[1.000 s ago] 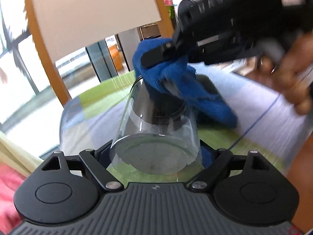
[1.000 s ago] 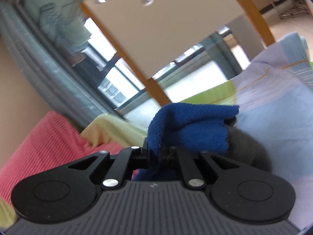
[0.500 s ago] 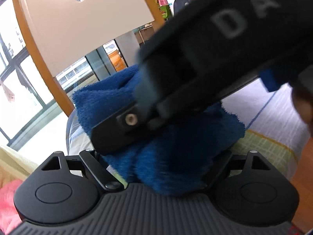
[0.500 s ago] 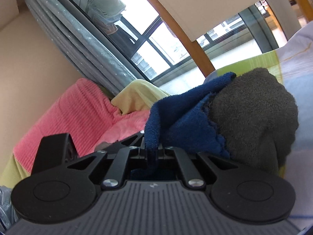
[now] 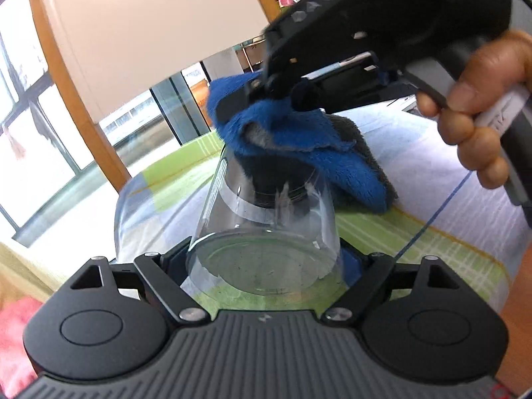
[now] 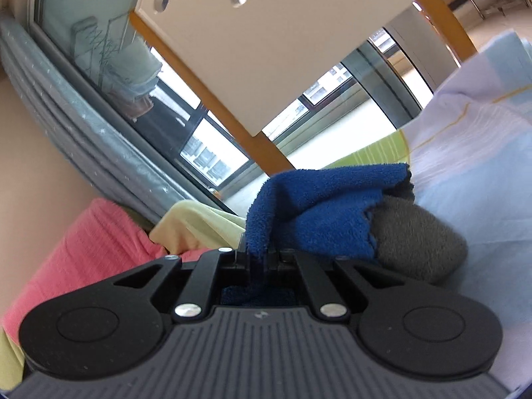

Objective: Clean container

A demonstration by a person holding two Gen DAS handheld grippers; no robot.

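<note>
Left wrist view
Left gripper: jaws clenched on the base of a clear glass container, one finger on each side of it.
Container: held in the near centre, lying tilted, base toward the camera, open mouth pointing far and up.
Cloth: blue on one face, grey on the other; it sits at the container's mouth, with a grey part pushed inside the glass.
Right gripper: enters from the upper right, jaws grasping the blue cloth above the container's mouth.
Hand: wrapped around the right gripper's handle at the far right.
Tablecloth: pale blue and green check, spread beneath the container and cloth.

Right wrist view
Right gripper: jaws pressed together on a fold of the blue cloth.
Cloth: bunched just beyond the fingers, grey side showing to the right.
Container: cannot be made out in this view.
Tablecloth: visible at the right.
Pink fabric: at the left, near the window.
</note>
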